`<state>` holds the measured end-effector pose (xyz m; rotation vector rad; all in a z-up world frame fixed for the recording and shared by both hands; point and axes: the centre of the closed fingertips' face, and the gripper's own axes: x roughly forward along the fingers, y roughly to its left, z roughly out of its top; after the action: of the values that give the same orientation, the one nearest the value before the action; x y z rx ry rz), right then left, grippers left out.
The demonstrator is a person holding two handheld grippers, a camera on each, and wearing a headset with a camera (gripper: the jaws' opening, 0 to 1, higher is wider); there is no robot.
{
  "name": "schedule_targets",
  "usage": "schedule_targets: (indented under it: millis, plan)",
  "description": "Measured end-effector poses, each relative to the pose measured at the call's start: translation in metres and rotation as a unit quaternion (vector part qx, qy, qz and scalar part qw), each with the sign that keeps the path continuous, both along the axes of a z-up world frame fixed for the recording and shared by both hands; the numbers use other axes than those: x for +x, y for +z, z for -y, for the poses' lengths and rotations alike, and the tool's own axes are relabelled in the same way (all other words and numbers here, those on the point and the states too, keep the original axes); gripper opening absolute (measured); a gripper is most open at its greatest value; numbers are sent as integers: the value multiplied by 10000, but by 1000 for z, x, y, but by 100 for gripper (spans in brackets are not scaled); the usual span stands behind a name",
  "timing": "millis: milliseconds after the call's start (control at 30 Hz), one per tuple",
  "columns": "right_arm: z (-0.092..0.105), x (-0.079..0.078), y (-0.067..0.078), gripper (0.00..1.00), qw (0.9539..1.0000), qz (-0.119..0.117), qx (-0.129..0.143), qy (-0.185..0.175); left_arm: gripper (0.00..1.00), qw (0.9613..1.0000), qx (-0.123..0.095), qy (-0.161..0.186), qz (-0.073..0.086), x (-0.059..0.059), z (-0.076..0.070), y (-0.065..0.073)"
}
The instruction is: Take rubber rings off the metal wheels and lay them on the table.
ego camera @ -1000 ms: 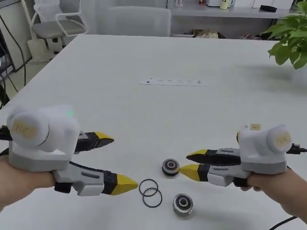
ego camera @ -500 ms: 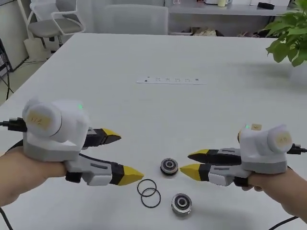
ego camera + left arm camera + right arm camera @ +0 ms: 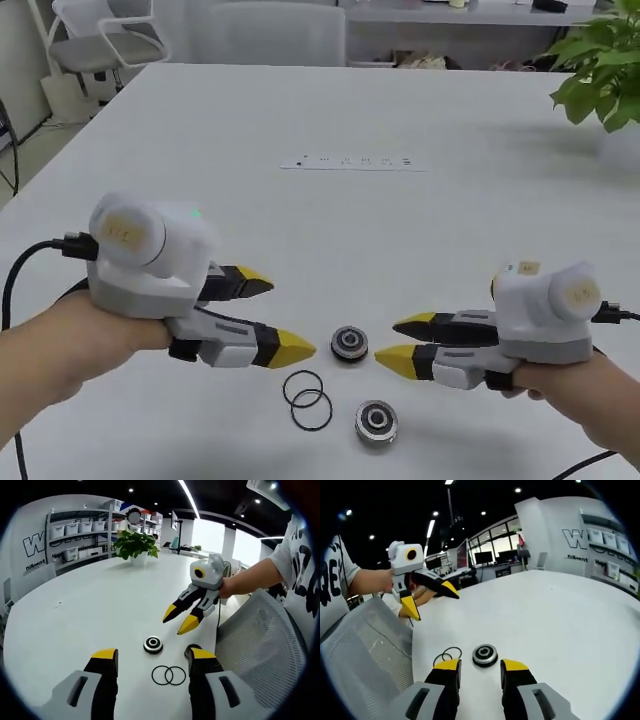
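Two small metal wheels lie on the white table point(image 3: 330, 230): one wheel point(image 3: 349, 342) between the gripper tips, the other wheel point(image 3: 376, 421) nearer me. Two loose black rubber rings point(image 3: 308, 399) lie overlapping just left of them. My left gripper point(image 3: 275, 315) hovers open, its tips left of the far wheel. From the right, my right gripper point(image 3: 388, 341) points at that wheel, open with a narrower gap. The left gripper view has the wheel point(image 3: 153, 644) ahead between the jaws and the rings point(image 3: 169, 675) below. In the right gripper view the wheel point(image 3: 484, 655) sits just beyond the tips.
A white strip with sockets point(image 3: 345, 161) lies flat at mid-table. A green plant point(image 3: 600, 70) stands at the far right and a chair point(image 3: 100, 40) beyond the far left corner. A mesh chair back point(image 3: 260, 645) is close behind the near edge.
My left gripper has moved right and forward, closer to the far wheel and the rings. The right gripper, wheels and rings have stayed put.
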<state>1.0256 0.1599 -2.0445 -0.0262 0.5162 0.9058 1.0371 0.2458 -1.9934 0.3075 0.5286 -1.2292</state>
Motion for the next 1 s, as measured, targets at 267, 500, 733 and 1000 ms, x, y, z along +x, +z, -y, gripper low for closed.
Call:
schedule_targets:
  millis: [267,500,733,1000]
  plan:
    - [0,0,-2,30,10000,-7,-8,-31,50,9999,61,-133,-64,1,14,-11]
    - [1,-1,-4,30,10000,-18,-27,-35,46,9995,143,-240,-137,1,25,-22]
    - [3,-3,-6,30,10000,-33,-21,-56,42,9989,230,-358,-189,1,34,-34]
    - [5,-4,-11,30,9999,-69,-54,-59,40,9975,448,-512,-181,4,45,-47]
